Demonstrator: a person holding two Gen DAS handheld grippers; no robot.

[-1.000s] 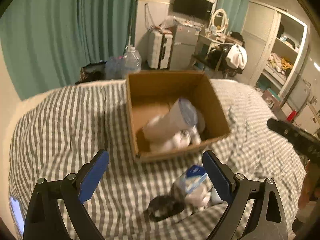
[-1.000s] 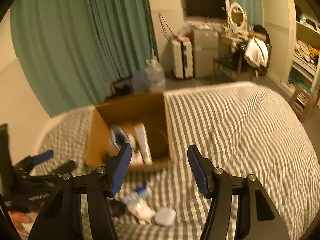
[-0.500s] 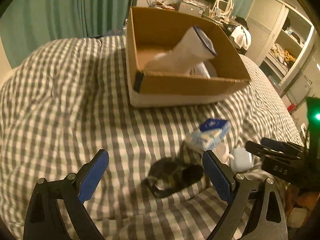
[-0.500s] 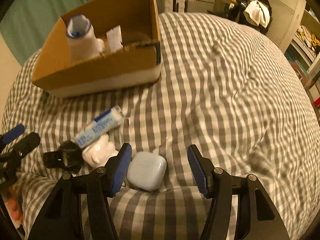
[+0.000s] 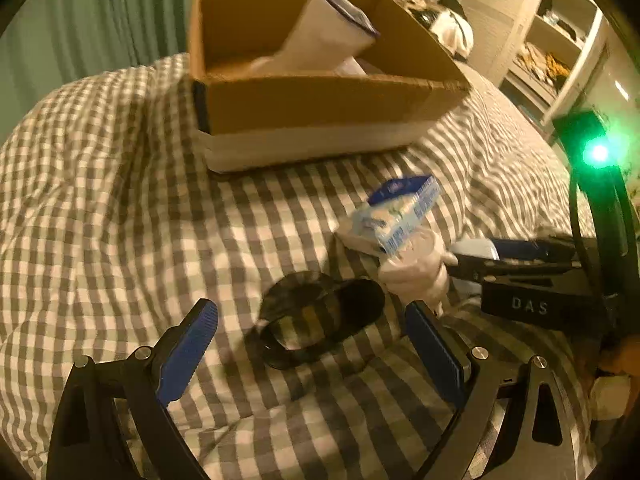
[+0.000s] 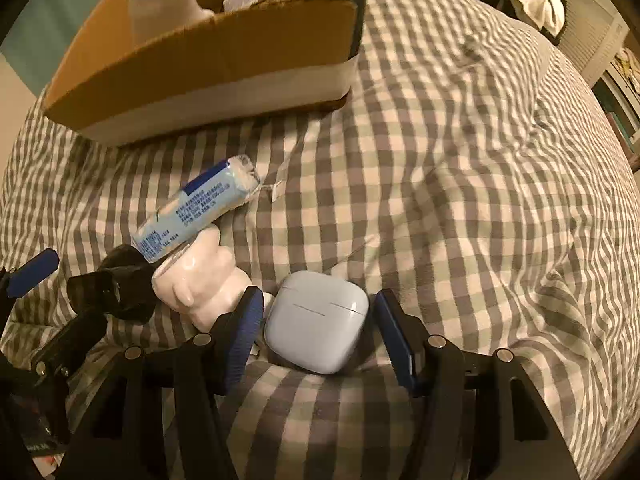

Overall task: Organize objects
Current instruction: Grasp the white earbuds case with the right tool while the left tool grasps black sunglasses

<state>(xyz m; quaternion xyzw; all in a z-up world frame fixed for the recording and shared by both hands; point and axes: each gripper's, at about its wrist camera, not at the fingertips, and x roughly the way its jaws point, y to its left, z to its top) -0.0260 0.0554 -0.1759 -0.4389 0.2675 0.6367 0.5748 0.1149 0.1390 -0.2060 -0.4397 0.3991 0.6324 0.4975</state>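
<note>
Bedspread (image 6: 440, 168), grey-and-white check, covering a bed and carrying all items. Cardboard box (image 5: 312, 100), open-topped, pale band along its base, standing toward the far side of the bed; inside it a white cylindrical container (image 5: 320, 32) leaning at a tilt, plus some paper scraps. Tissue packet (image 6: 196, 212), blue and white with printed text, lying in front of the box, one end propped on a white moulded figure (image 6: 200, 284). Black strap-like item (image 5: 316, 316), possibly a band or pouch, its form unclear in the blur, just beside the figure on its left. Earbud case (image 6: 316, 320), pale blue-grey, rounded, lid seam visible, resting on the bedspread to the right of the figure. Right hand-held gripper (image 6: 316, 332): fingers spread wide, straddling the earbud case with a gap on either side, nothing clamped; left finger pad (image 6: 244, 336) against the white figure. Left hand-held gripper (image 5: 312, 356): fingers fully apart, holding nothing, poised low over the black item, which lies between and just ahead of its tips.
</note>
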